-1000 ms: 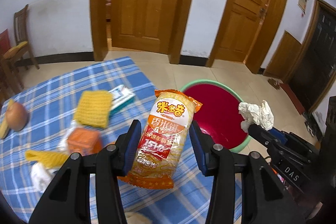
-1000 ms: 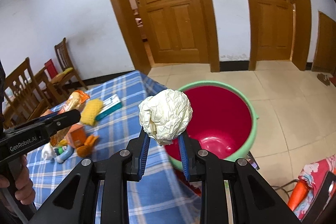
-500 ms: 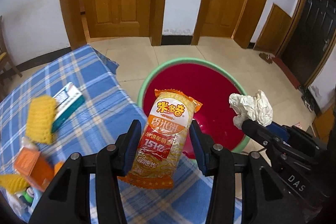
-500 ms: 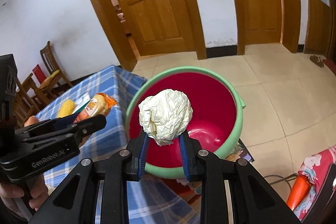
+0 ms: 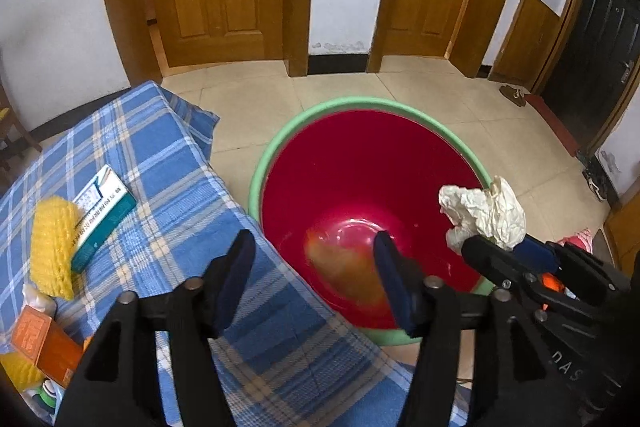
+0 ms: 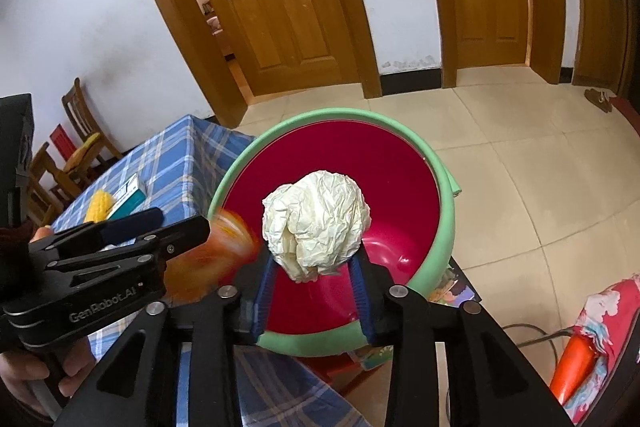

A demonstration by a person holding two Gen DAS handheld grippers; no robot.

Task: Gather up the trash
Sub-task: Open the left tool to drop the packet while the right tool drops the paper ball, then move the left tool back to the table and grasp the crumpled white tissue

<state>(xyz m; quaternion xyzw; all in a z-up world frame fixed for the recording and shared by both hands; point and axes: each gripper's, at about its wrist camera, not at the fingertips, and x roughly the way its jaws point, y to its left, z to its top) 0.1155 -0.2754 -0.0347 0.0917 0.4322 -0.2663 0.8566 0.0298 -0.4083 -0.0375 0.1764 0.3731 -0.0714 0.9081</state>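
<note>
Now my left tool [image 5: 314, 259] stands open over the tub [image 5: 280, 143], its jaws wide apart with nothing between them. Half a second ago they were clenched on the snack bag; that bag [image 5: 344, 267] is now a blurred orange streak below the tool, inside the red wall of the tub, falling toward the bottom. From the right wrist view the same streak [image 6: 216, 247] shows just past the left tool's tip, over the tub's near rim. So one piece of trash is as good as collected, I judge, though it has not settled yet.

My right tool [image 6: 314, 283] grips the paper ball [image 6: 316, 223]. The jaws look slightly wider than a moment ago, but the ball sits between the pads and has not dropped; whether I have begun to let go I cannot tell. It hangs over the tub's mouth, so opening here should send it in after the bag.

Further out, the bench [image 5: 168, 163] with its blue check cloth carries more: a teal box [image 5: 106, 213] lying against a yellow foam net [image 5: 52, 243], and an orange box [image 5: 40, 343] at the near left edge. Some of this is probably trash to fetch next. With the left tool free, I judge it can swing back there while the right one drops its ball.
</note>
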